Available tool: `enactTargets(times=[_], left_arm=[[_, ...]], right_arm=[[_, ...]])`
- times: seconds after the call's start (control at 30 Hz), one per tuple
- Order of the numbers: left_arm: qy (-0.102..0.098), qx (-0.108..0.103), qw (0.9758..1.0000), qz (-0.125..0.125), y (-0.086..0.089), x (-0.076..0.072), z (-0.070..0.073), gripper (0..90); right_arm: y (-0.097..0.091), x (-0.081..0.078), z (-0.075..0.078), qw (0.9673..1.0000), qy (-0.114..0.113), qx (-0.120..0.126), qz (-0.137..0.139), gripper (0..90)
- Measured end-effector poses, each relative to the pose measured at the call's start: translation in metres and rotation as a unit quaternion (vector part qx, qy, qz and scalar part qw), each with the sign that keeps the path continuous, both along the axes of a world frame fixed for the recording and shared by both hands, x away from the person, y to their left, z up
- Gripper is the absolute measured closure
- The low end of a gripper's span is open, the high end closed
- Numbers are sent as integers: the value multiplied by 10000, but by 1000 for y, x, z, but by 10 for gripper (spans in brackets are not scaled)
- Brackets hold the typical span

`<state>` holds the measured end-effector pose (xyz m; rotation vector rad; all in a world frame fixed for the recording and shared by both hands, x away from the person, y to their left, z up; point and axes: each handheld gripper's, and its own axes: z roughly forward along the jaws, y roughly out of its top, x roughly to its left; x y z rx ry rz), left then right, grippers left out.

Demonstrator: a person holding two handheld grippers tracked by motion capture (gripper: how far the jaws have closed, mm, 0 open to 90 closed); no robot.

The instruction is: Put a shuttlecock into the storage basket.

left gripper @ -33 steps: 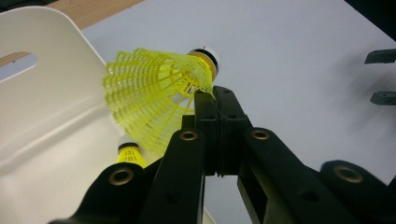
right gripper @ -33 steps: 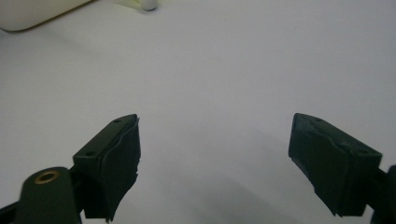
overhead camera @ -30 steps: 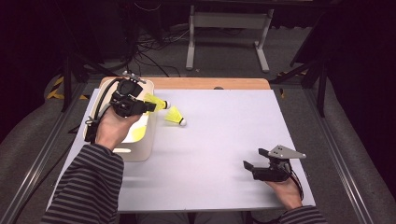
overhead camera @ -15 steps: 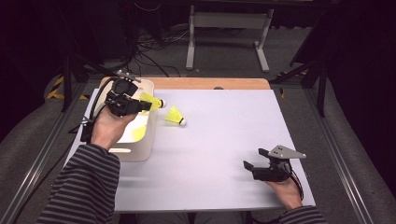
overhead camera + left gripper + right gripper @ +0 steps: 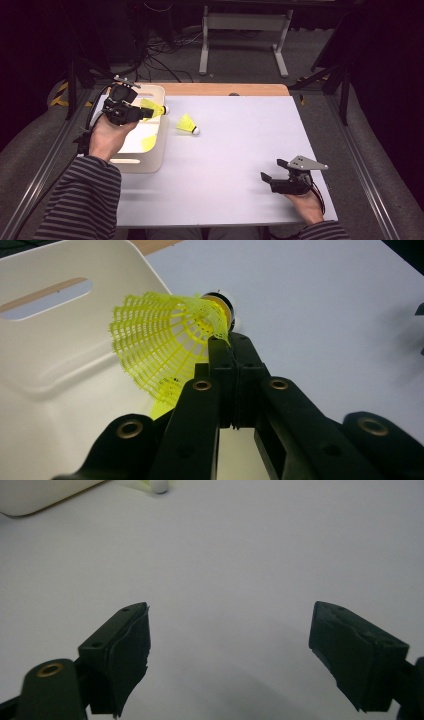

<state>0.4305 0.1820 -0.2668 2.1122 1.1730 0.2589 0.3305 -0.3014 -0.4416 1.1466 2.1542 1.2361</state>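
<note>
Dark floor and cables ring a white surface [image 5: 240,165] with a wooden strip along its far edge. At its left end stands a cream bin [image 5: 150,162] with handle slots, and one yellow shuttlecock [image 5: 149,142] already lies inside.

Over the bin's far right corner the left gripper [image 5: 142,111] holds a second shuttlecock [image 5: 152,108], its fingers [image 5: 222,365] clenched on the edge of the mesh skirt close to the cork. Pinching the thin skirt gives a firm hold where the rounded cork would likely slip. Seen from the left gripper view, the skirt [image 5: 160,340] fans out toward the bin wall [image 5: 45,340] while the cork points out over the surface, so the shuttlecock looks carried to the rim, ready to be dropped in.

A third shuttlecock [image 5: 188,124] lies on its side just right of the bin, probably next to be collected.

Near the front right corner the right gripper [image 5: 270,179] rests low, its fingers [image 5: 122,650] spread apart with nothing between them, apparently waiting out of the way.
</note>
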Motion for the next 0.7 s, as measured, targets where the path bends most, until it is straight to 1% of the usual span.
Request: enactTargets(times=[0.1, 0.2, 0.23, 0.33, 0.43, 0.7], left_arm=[[31, -57, 10000, 39, 4, 0, 0, 898], [39, -33, 10000, 71, 7, 1, -1, 897], [52, -61, 9999, 89, 8, 1, -1, 897], [53, -55, 9999, 121, 11, 1, -1, 897], [56, -71, 9998, 148, 14, 1, -1, 898], [80, -32, 9997, 246, 23, 0, -2, 897]], right_arm=[[-1, 0, 0, 10000, 6, 35, -17, 172], [-3, 0, 1, 9999, 4, 89, -47, 172], [-3, 0, 1, 9999, 1, 102, -71, 172], [-4, 0, 1, 9999, -4, 132, -81, 172], [-5, 0, 1, 9999, -6, 139, -83, 172], [-5, 0, 1, 9999, -2, 131, -85, 172]])
